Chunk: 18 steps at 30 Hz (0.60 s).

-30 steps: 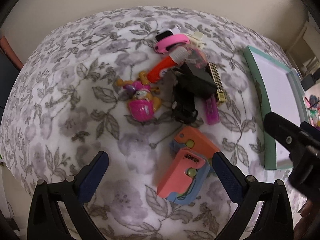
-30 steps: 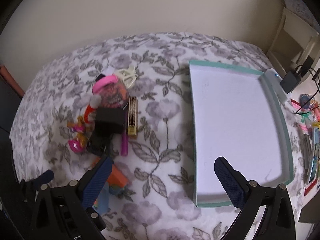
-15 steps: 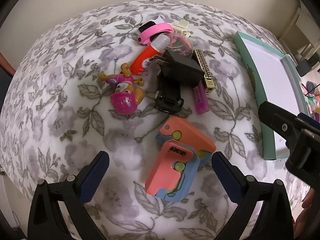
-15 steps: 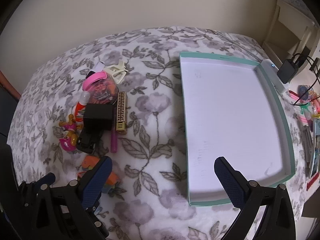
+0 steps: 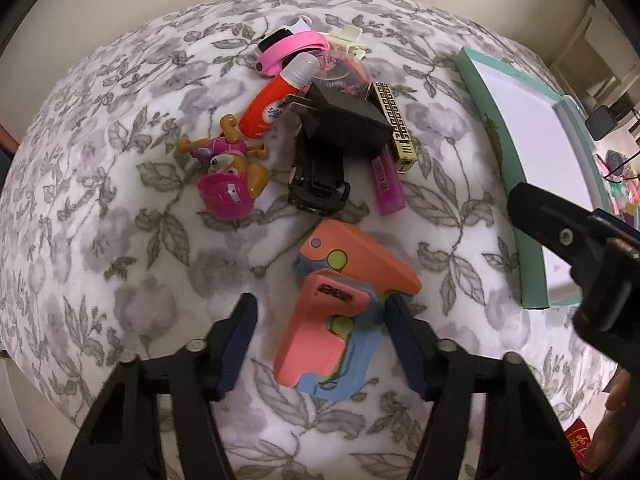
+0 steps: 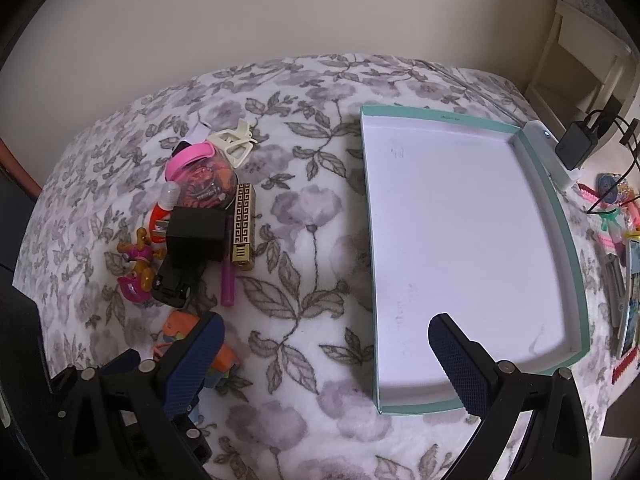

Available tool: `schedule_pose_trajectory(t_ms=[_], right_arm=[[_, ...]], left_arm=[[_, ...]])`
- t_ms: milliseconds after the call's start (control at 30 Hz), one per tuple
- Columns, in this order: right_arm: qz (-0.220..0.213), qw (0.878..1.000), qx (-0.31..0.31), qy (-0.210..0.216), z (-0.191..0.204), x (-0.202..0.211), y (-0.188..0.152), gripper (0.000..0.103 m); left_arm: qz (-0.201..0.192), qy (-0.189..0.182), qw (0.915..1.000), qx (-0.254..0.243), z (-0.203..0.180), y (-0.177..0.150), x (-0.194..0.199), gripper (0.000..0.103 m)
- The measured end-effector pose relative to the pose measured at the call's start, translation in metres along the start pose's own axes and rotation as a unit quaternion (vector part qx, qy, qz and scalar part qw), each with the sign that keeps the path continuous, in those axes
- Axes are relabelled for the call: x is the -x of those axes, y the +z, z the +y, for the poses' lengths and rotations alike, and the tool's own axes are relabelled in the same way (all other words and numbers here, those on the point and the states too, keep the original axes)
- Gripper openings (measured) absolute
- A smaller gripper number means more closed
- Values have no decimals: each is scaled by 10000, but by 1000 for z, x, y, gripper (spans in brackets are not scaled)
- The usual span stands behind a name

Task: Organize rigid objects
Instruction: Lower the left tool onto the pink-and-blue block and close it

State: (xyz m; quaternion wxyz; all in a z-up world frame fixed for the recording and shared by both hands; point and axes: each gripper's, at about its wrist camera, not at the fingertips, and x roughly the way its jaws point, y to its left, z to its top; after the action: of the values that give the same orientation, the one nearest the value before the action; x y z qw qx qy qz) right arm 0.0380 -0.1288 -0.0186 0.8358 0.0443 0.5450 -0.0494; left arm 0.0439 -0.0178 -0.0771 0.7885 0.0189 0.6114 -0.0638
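A pile of small objects lies on a floral blanket. In the left wrist view my left gripper [image 5: 322,322] is half closed around an orange and blue toy [image 5: 344,312]; its right finger touches the toy and its left finger stands apart. Behind it lie a black adapter [image 5: 344,128], a black toy car [image 5: 320,184], a pink dog figure [image 5: 232,176], an orange tube [image 5: 272,104], a purple lighter [image 5: 386,180] and a gold lighter [image 5: 396,128]. My right gripper [image 6: 324,346] is open and empty, beside the teal tray [image 6: 560,216]. The toy also shows in the right wrist view [image 6: 180,326].
A pink band [image 5: 292,50] and a white clip [image 5: 346,38] lie at the back of the pile. The tray's edge [image 5: 496,132] shows at the right of the left wrist view. A charger [image 6: 576,144] and clutter [image 6: 616,216] lie right of the tray.
My left gripper has moved forward onto the orange and blue toy and its fingers have closed in from wide open. My right gripper has drifted a little, still open.
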Motion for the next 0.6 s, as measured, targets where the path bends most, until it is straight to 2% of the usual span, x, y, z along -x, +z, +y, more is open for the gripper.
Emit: schedule_pose_trajectory(t_ms=[67,267,433,600], right_arm=[[-8,10000,41,34,2,-1,0,103],[9,9992,195,338,14,-5,-1,103],[65,9991,201,376,17,-10,-2,103],[98,9986,219,478,18,-13,-3,103]], left_arm=[[39,-143,9999,42,3,-2,0,49],[66,-148,9996,232,13,-7,0,49],[120,-172,9973,704,36,-10,-2,48],[58,80,9942,1073,61,-13,-1,48]])
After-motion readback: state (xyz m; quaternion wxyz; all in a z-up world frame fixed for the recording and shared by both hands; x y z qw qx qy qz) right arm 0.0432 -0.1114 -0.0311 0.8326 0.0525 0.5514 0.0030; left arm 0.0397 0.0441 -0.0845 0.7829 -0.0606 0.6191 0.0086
